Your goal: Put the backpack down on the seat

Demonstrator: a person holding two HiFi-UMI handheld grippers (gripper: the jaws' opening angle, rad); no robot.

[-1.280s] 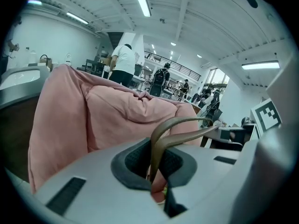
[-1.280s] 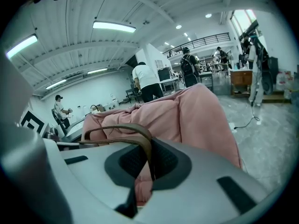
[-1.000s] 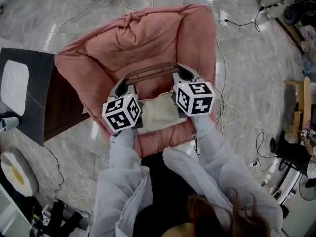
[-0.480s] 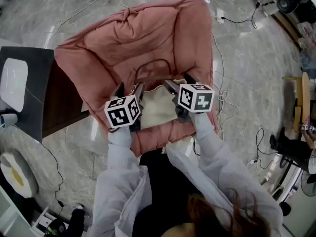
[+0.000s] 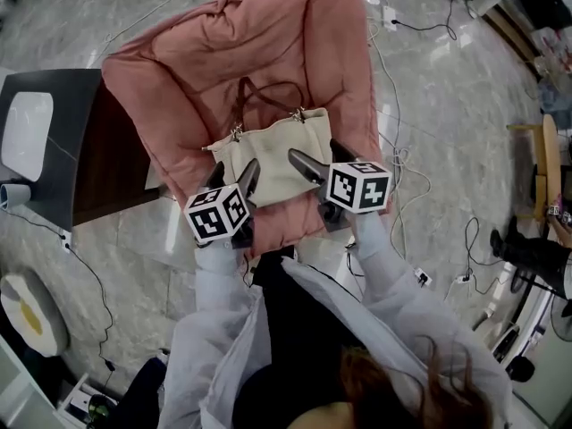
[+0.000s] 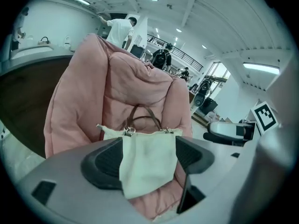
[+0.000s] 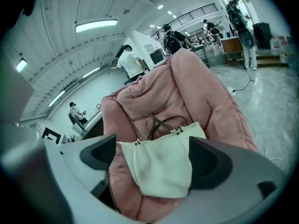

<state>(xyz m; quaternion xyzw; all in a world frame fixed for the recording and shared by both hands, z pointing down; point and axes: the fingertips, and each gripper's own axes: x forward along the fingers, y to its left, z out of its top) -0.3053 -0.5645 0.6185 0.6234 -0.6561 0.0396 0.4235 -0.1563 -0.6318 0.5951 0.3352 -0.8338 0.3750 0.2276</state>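
A cream backpack [image 5: 273, 155] with brown handles [image 5: 259, 96] lies on the seat of the pink padded armchair [image 5: 268, 43]. My left gripper [image 5: 234, 172] is over the bag's near left corner and my right gripper [image 5: 315, 153] is by its near right edge. Both sets of jaws are opening and touch nothing. In the left gripper view the backpack [image 6: 148, 141] shows beyond the left gripper [image 6: 148, 158], against the armchair [image 6: 131, 83]. In the right gripper view the backpack [image 7: 163, 171] lies past the right gripper [image 7: 156, 158] on the armchair [image 7: 187, 87].
A dark side table [image 5: 63, 177] with a white tray [image 5: 25, 137] stands left of the chair. Cables [image 5: 402, 177] run over the marble floor on the right. A round egg-shaped cushion [image 5: 31, 311] lies at the lower left. People stand far behind the chair.
Both grippers were shut on the bag's brown handle, holding it over the seat. The bag now rests on the seat, and both jaws have opened and drawn back toward me.
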